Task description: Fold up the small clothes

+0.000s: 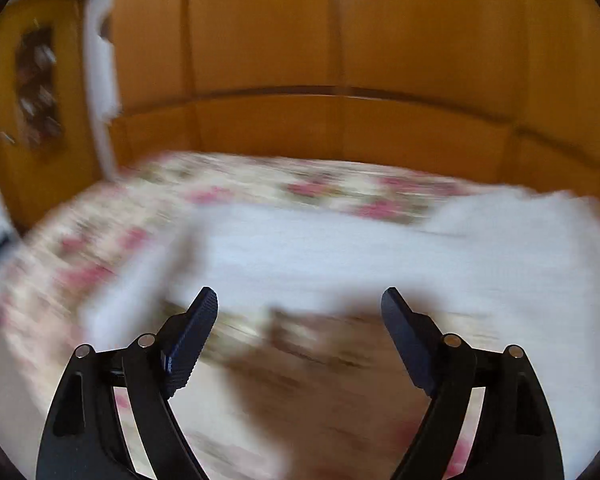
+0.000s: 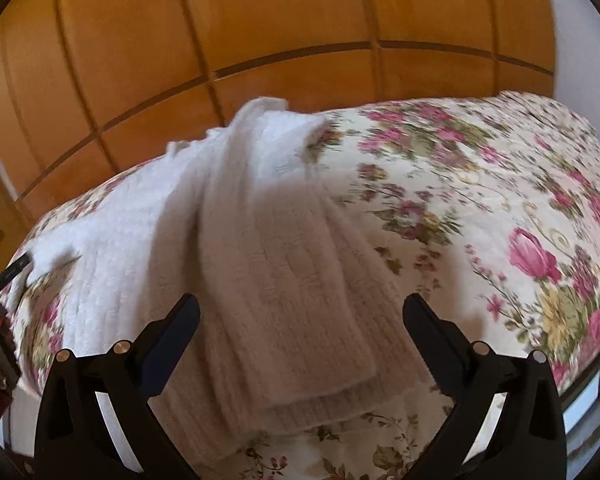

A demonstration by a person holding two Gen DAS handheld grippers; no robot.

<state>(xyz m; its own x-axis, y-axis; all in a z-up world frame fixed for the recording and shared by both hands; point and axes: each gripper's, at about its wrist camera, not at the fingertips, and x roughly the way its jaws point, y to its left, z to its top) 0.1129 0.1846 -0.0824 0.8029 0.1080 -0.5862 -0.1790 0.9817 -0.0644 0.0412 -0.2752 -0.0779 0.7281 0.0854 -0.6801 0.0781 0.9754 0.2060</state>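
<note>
A white knitted garment [image 2: 260, 248] lies on the floral bedspread [image 2: 480, 208], with one part folded over along its length. My right gripper [image 2: 300, 308] is open and empty, its jaws spread on either side of the garment's near end, just above it. In the blurred left wrist view the same white garment [image 1: 340, 252] lies across the bed ahead. My left gripper [image 1: 298, 300] is open and empty, near the garment's front edge. The other gripper's dark tip [image 2: 14, 270] shows at the garment's left edge.
A wooden wardrobe wall [image 2: 260, 40] stands close behind the bed. A wooden headboard or cabinet [image 1: 32, 92] and a white object [image 1: 100, 60] are at the far left. The bed's right edge [image 2: 580, 376] drops off near my right gripper.
</note>
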